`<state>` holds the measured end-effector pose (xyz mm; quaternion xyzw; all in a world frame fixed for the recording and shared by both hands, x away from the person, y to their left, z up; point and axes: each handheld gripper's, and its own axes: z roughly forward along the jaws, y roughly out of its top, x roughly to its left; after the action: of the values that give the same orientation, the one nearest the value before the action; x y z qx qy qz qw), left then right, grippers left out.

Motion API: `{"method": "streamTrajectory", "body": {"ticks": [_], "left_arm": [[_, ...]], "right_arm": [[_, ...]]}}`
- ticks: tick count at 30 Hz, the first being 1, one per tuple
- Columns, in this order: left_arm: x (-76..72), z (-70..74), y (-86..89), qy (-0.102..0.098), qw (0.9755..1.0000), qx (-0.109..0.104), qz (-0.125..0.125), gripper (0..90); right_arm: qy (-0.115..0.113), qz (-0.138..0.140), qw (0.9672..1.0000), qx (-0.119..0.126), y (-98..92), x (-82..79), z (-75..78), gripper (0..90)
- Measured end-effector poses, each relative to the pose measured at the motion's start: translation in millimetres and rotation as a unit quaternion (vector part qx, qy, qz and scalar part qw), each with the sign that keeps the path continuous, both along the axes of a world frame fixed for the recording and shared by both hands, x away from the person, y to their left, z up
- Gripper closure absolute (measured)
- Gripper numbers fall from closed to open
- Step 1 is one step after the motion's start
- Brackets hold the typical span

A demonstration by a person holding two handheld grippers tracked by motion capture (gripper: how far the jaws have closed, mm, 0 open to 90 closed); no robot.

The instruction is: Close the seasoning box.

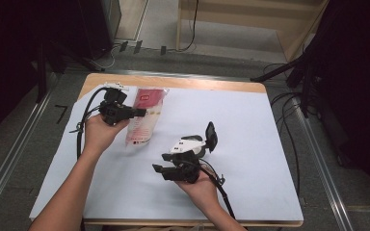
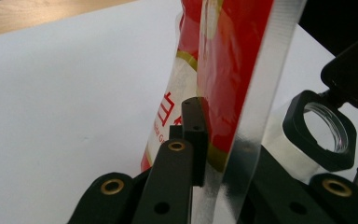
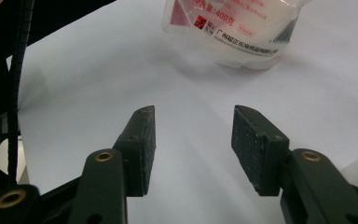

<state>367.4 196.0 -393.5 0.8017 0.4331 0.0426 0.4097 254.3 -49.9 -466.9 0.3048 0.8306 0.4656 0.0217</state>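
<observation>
Pouch (image 1: 144,118) handling is at the grasp stage: the left gripper (image 1: 136,112) has its jaws clamped on the clear side seam of the red-and-clear pouch, which lies on the white sheet (image 1: 250,144) covering the counter, at about ten o'clock from the sheet's middle. The right gripper (image 1: 158,169) waits near six o'clock, its jaws parted and holding nothing. Judging from this, the next move calls for a lift or drag without the thin film slipping. The pouch's long axis runs roughly twelve to six, red top toward twelve, clear filled bottom toward six.
</observation>
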Motion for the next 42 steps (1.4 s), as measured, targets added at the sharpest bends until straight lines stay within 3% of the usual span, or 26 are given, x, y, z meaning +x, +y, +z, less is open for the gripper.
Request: {"method": "streamTrajectory", "body": {"ticks": [9,14,16,18,23,29,42], "left_arm": [[-13.6,-4.7,10.3,-0.018,0.9998,0.009,-0.009,88.5],[-21.1,-9.0,16.2,-0.010,0.9999,-0.003,-0.013,86.6],[-26.1,-9.5,18.0,-0.027,0.9995,-0.006,-0.015,85.3],[-28.7,-10.2,19.6,-0.029,0.9993,-0.018,-0.017,84.1],[-34.6,-12.2,23.2,-0.037,0.9989,-0.018,-0.024,82.2],[-42.8,-13.7,29.0,-0.049,0.9978,-0.018,-0.041,75.6],[-55.6,-13.5,35.1,-0.058,0.9970,-0.015,-0.049,61.5]], "right_arm": [[-0.001,0.018,0.9998,0.001,-1.8,-1.1,6.2,48.9],[0.002,0.019,0.9998,0.000,-4.4,-1.6,8.6,49.7],[0.002,0.020,0.9998,0.002,-5.9,-1.4,10.8,49.9],[0.002,0.021,0.9998,0.003,-7.5,-1.4,12.9,49.8],[0.004,0.022,0.9997,0.004,-10.4,-2.4,15.7,49.8],[0.001,0.022,0.9998,0.003,-16.9,-3.7,20.9,49.7],[0.000,0.021,0.9998,0.000,-41.3,-7.4,33.4,49.7]]}}
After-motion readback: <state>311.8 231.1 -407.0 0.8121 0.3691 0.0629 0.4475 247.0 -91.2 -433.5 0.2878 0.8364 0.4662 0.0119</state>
